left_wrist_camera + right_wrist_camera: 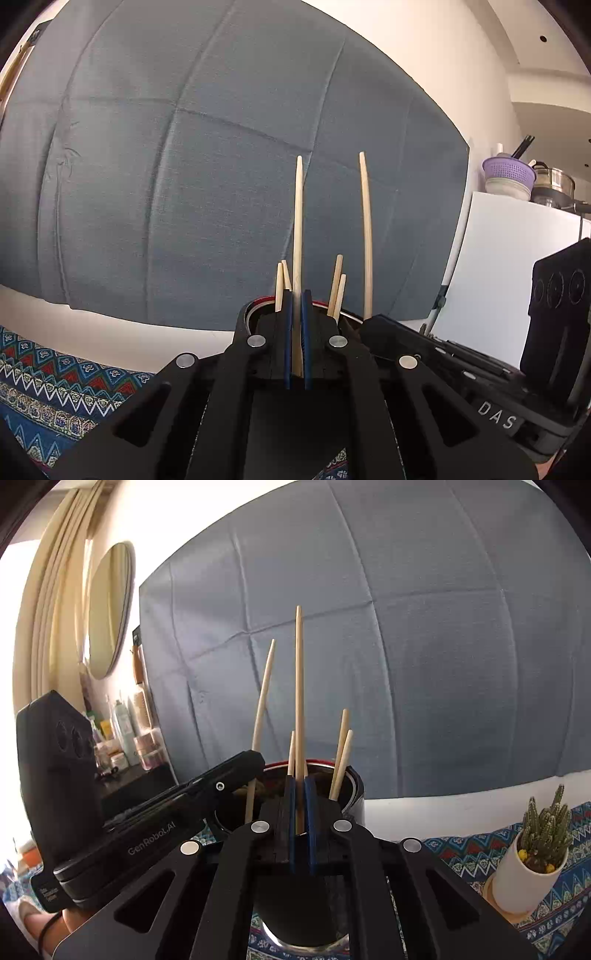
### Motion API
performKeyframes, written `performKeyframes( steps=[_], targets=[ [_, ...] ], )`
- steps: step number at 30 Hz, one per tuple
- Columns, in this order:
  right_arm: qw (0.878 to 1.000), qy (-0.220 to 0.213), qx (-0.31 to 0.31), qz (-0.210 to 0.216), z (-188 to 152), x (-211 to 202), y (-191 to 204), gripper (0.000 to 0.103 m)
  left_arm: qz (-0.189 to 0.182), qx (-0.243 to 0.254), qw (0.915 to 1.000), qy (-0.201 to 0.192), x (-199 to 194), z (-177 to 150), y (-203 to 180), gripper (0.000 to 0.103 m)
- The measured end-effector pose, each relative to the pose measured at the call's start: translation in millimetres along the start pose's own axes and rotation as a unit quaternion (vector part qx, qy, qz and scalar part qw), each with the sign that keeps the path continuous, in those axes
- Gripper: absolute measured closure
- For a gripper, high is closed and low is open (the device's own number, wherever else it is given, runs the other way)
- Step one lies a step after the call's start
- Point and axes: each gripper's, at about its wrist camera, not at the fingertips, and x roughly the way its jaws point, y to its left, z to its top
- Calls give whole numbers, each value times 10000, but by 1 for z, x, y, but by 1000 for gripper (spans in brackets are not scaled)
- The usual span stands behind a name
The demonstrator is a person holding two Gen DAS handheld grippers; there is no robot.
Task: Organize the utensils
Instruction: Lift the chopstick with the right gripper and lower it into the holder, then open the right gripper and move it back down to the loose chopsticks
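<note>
My left gripper (296, 325) is clamped nearly shut on one wooden chopstick (297, 229), which stands upright through the centre of the left wrist frame. My right gripper (300, 805) is pinched the same way on a second chopstick (298, 686), also upright at the centre of its own frame. Each stick is held low on its shaft, the long thin end rising free above the blue pads (288, 332).

Both sticks stand over the mouth of the metal cup (356, 794), lower centre, where four shorter-showing chopsticks (341, 760) already lean. I cannot tell whether my sticks' lower ends are inside the rim yet.

I judge these light, stiff and smooth: easy to carry, but a round shaft can swivel or slip between flat pads, so a grip low down with the stick upright suits a straight drop in.

Room is tight. In the right wrist view the left tool crosses from the lower left and sits just beside the cup's rim. The leaning sticks crowd the right of the opening; the middle looks freer. A potted cactus (535, 845) stands at the lower right on the patterned cloth (480, 849), well apart from the cup. Above, against the grey-blue backdrop (184, 166), nothing obstructs.
</note>
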Motion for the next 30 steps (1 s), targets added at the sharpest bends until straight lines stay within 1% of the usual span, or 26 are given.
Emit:
performKeyframes(
  steps=[2, 4, 7, 9, 10, 12, 13, 14, 15, 16, 17, 18, 19, 20, 21, 22, 23, 24, 26, 28, 29, 30],
  targets=[
    [9999, 12, -118, -39, -1, -4, 1, 98, 95, 94, 9999, 10, -2, 0, 0, 98],
    [9997, 2, -230, -111, -1, -6, 2, 97, 133, 36, 9999, -16, -3, 3, 2, 98],
    [9996, 30, -250, -122, -2, -8, 1, 97, 159, 10, 9999, -62, -6, 5, 2, 98],
    [9995, 12, -290, -143, -4, -11, 2, 96, 206, 115, 9997, -51, -7, 5, 1, 98],
    [9995, 8, -274, -133, -5, -12, 1, 96, 236, 147, 9996, -24, -7, 4, 1, 96],
    [9997, -2, -192, -124, -6, -15, 0, 96, 226, 130, 9997, 34, -8, 4, 2, 88],
    [9998, 0, -175, -119, -5, -15, -1, 96, 232, 159, 9996, 20, -10, 5, 1, 80],
    [9998, 4, -175, -118, -6, -16, -1, 96, 253, 196, 9995, -7, -12, 7, 0, 74],
    [9997, 8, -184, -145, -6, -17, -1, 96, 266, 225, 9994, -16, -13, 8, 0, 72],
    [9997, 24, -188, -155, -5, -17, -1, 96, 289, 241, 9993, -15, -14, 10, 1, 68],
    [9997, 34, -186, -168, -4, -18, -2, 96, 341, 252, 9991, -24, -15, 12, 1, 61],
    [9997, 29, -177, -186, -4, -19, -2, 96, 392, 252, 9989, -23, -16, 14, 2, 56],
    [9997, 17, -162, -196, -3, -21, -2, 96, 439, 243, 9987, 0, -17, 15, 4, 45],
    [9997, 10, -145, -204, -2, -23, -3, 95, 493, 225, 9985, 20, -17, 17, 6, 37],
    [9996, 20, -144, -223, 0, -24, -2, 88, 552, 208, 9982, 39, -18, 17, 8, 35],
    [9996, 35, -158, -250, 1, -25, -2, 74, 613, 184, 9979, 54, -19, 17, 10, 28],
    [9993, 37, -197, -303, 3, -27, -2, 66, 666, 158, 9976, 89, -20, 17, 12, 17],
    [9989, 0, -252, -388, 6, -28, -1, 57, 723, 170, 9971, 140, -21, 17, 12, 14],
    [9981, -59, -303, -532, 10, -34, -1, 48, 794, 304, 9962, 208, -22, 18, 11, 5],
    [9977, -48, -274, -620, 16, -37, -2, 30, 859, 374, 9950, 349, -22, 19, 9, 6],
    [9973, -59, -266, -689, 18, -40, -2, 26, 836, 359, 9949, 446, -22, 20, 8, 6],
    [9968, -66, -250, -754, 21, -42, -2, 17, 796, 316, 9949, 534, -23, 21, 8, 6]
  ],
)
